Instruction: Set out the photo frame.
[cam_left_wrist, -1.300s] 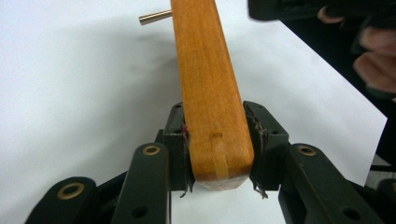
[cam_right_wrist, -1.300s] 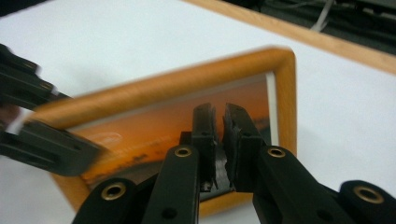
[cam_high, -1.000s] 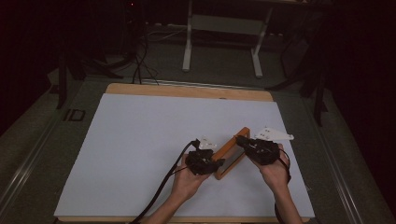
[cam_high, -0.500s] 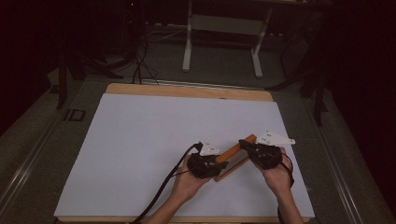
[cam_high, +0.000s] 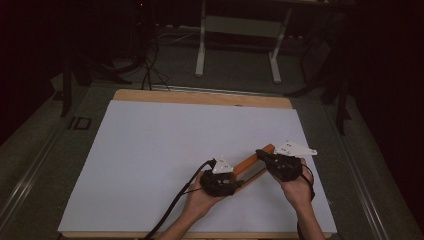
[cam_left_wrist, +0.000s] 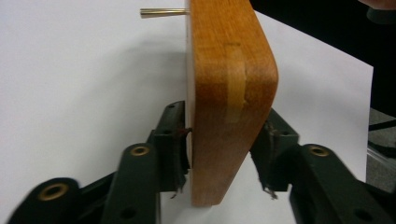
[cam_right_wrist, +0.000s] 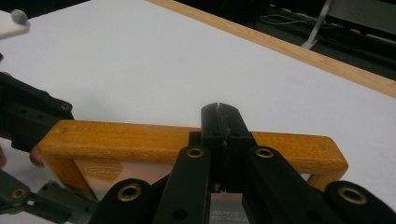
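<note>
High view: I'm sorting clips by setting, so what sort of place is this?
Probably a darkened lab or recording workspace. A white-covered table with a wooden edge sits on grey carpet, cables trail on the floor, and a metal stand rises behind.

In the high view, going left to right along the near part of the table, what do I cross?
Black cable → left hand-held gripper → wooden frame → right hand-held gripper → bare white table surface at the right edge.
</note>
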